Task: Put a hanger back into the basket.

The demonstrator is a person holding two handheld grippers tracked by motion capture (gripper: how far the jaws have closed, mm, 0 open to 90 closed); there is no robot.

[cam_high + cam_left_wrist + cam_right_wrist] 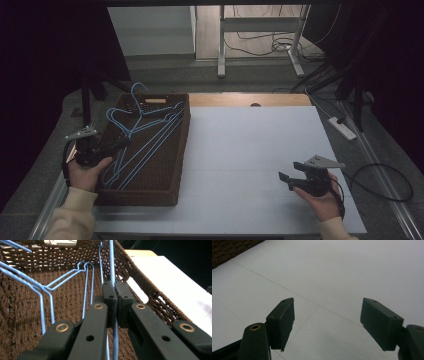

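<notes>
The left gripper [115, 293] is clenched on the wire of a blue hanger [111, 262] — in the left gripper view the two jaws are pressed together with the thin blue wire pinched between them, running up ahead of the tips and down below them. Seen from the high view, that gripper [120, 143] sits at the near-left side of the brown woven basket [176, 165], reaching in over its left wall. Several more blue hangers [150, 135] lie tangled in the basket, just ahead and to the right of the clenched jaws; how many, I can't tell.

The right gripper [290, 181] is released — jaws spread wide, nothing between them. In the right gripper view its tips [327, 322] hang over the bare white table [342, 272], with a corner of the basket well off at the upper left.

Step in hand, as I judge it: picking one hanger out of the basket; the grasp is made, the lift isn't done.

Next move likely calls for raising the left gripper up and toward the table side, clearing the basket wall. Risk — the held wire seems to cross its neighbours, so others may drag along. The open right gripper could come over to steady the pile or take the hanger's far end.
</notes>
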